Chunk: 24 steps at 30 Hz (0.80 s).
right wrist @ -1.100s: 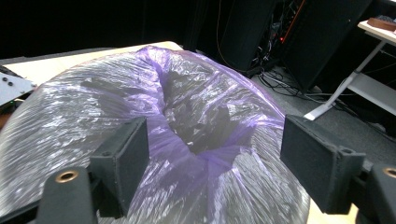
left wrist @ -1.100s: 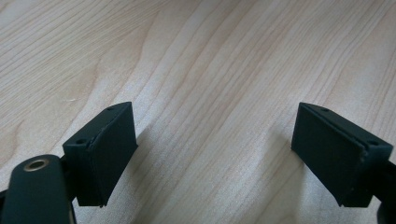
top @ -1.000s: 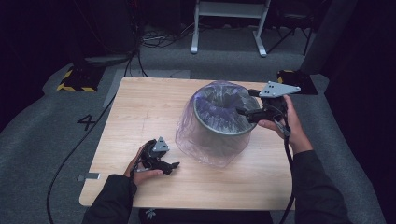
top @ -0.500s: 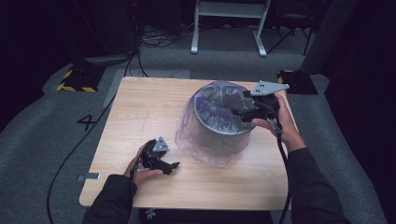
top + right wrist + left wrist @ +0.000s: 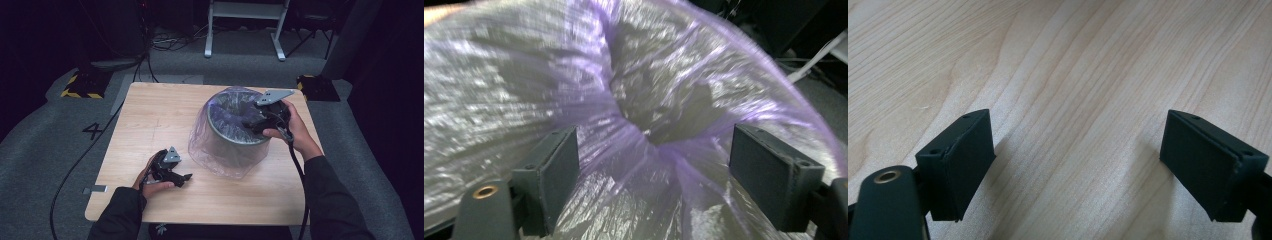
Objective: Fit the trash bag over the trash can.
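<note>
I held the right gripper (image 5: 654, 150) wide over the bag (image 5: 634, 90) inside the bin (image 5: 235, 135); pinching one fold seemed wisest.

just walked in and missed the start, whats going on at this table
A person is lining a round metal bin with a clear purple-tinted plastic bag, which drapes over the rim and down the outside. The right gripper is at the bin's near-right rim, jaws open with a gathered fold of bag between them, not yet clamped. The left gripper rests open on the wooden table, holding nothing.
</note>
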### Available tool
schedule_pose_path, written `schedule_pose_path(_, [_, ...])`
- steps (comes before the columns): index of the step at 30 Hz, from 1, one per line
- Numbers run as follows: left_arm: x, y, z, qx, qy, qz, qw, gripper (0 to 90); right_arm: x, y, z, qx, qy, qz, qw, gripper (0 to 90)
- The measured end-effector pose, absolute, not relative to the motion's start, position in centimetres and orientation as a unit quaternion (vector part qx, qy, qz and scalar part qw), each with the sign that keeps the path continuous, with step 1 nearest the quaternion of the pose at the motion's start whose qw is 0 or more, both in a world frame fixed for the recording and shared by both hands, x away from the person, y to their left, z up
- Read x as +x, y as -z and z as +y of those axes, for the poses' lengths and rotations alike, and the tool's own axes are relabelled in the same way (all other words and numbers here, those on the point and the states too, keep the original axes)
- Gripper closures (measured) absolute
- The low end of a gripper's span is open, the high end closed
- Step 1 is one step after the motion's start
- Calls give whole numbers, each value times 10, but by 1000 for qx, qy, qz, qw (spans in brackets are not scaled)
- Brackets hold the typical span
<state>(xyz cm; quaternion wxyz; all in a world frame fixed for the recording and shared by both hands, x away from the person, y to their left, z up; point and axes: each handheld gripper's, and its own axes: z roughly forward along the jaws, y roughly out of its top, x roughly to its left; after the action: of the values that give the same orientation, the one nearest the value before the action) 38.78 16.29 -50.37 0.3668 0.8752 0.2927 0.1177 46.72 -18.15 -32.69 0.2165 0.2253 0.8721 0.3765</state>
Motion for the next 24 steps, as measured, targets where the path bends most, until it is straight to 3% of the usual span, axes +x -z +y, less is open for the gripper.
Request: schedule_pose_path(24, [388,504,163,875,-118,293,366,138,484,335,-171,233,-286,918,147,225])
